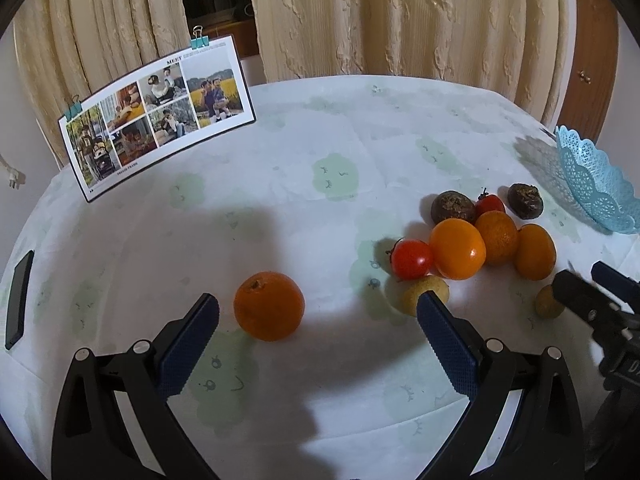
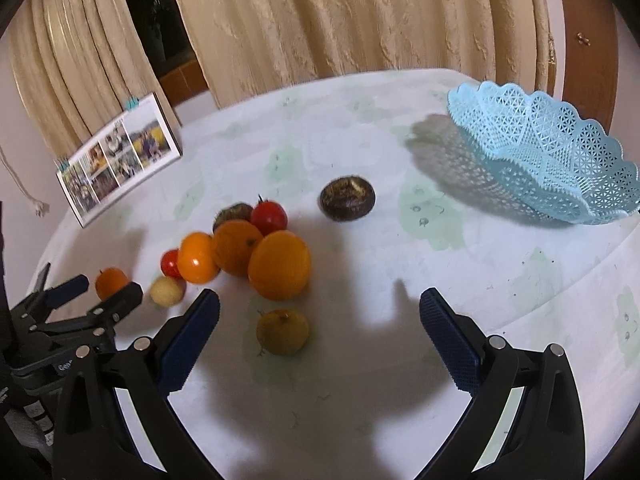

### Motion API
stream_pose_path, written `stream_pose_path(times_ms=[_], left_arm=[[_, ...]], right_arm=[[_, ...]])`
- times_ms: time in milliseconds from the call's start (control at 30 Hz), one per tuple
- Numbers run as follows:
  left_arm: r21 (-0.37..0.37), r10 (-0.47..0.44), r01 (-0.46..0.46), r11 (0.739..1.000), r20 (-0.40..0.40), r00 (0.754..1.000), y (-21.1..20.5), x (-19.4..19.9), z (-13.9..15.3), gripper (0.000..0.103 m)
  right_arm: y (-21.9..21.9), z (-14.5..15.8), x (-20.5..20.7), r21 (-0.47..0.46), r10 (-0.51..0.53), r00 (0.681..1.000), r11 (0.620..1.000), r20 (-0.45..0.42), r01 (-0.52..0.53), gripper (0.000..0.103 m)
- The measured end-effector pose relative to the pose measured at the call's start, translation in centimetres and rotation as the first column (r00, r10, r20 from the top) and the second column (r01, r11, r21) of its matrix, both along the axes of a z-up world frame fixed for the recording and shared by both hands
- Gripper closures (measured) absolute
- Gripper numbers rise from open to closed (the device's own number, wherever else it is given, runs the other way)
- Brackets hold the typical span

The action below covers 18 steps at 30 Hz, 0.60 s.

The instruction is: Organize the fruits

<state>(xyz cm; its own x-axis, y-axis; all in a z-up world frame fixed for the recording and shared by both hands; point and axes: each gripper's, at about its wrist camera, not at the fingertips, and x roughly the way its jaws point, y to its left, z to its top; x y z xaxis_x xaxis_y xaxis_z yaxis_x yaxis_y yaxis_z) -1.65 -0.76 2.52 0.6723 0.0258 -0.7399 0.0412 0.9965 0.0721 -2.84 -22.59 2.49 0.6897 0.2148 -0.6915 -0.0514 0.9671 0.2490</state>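
Observation:
My left gripper [image 1: 318,308] is open, low over the table. A lone orange [image 1: 269,306] lies between its fingers, nearer the left one. A cluster of orange fruits [image 1: 458,248], red tomatoes [image 1: 411,258], dark round fruits [image 1: 453,207] and a small yellow fruit [image 1: 416,294] lies to its right. My right gripper [image 2: 319,308] is open and empty. A small yellow fruit [image 2: 282,331] lies just ahead between its fingers, the cluster [image 2: 279,265] behind it, and a dark fruit [image 2: 347,198] apart. The light blue lace basket [image 2: 536,148] stands empty at the right.
A photo calendar [image 1: 156,114] with clips stands at the table's back left. A black phone [image 1: 18,300] lies near the left edge. Beige curtains hang behind the round table [image 1: 320,128], which has a white patterned cloth. A wooden door is at the far right.

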Motion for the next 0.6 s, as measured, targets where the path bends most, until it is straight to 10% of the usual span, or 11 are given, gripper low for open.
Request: stream_pose_path(times_ms=[600], left_arm=[[-0.006,0.002,-0.001,1.000,0.042,0.999,0.7,-0.5,1.2,0.005]], right_arm=[[-0.2,1.3,-1.1,-0.025,-0.008,0.998,1.000,0.069,0.010,0.002]])
